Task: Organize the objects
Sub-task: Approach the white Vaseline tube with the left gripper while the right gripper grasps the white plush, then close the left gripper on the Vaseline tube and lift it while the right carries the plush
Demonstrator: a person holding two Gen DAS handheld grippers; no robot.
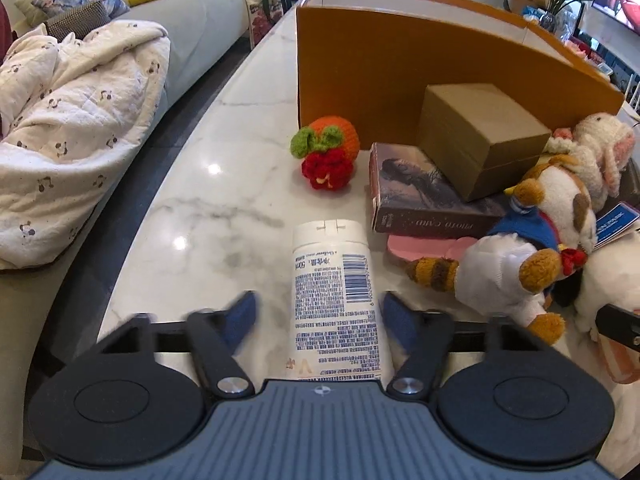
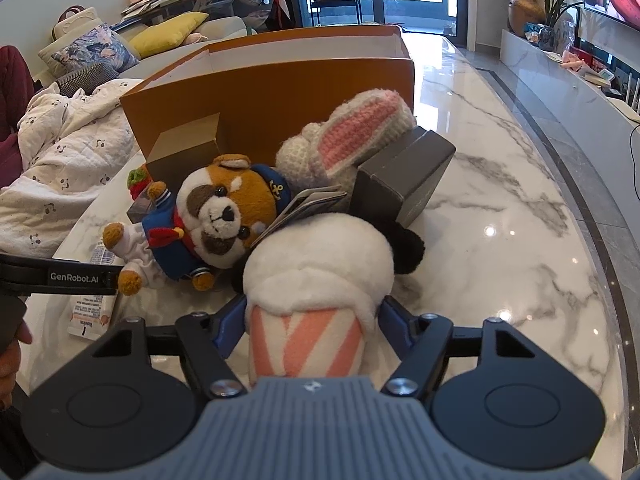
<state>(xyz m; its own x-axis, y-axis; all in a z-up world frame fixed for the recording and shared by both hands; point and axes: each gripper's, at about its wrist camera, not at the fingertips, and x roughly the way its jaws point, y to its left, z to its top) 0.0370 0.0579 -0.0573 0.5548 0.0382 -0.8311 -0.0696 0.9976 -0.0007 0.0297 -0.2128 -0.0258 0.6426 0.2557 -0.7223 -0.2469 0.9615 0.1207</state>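
White tube lies between the left gripper's parted, unclamped pads; right gripper clamps the striped plush.

The left tool's near finger is motion-blurred; the white tube's base is hidden.

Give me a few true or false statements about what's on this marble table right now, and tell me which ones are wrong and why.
1. The white tube lies on the marble table between the left claw's fingers. True.
2. The brown cardboard box sits inside the orange box. False: it rests on a book in front of it.
3. The right claw grips the pink-striped plush. True.
4. The crocheted fruit lies on the sofa. False: it is on the table beside the orange box.
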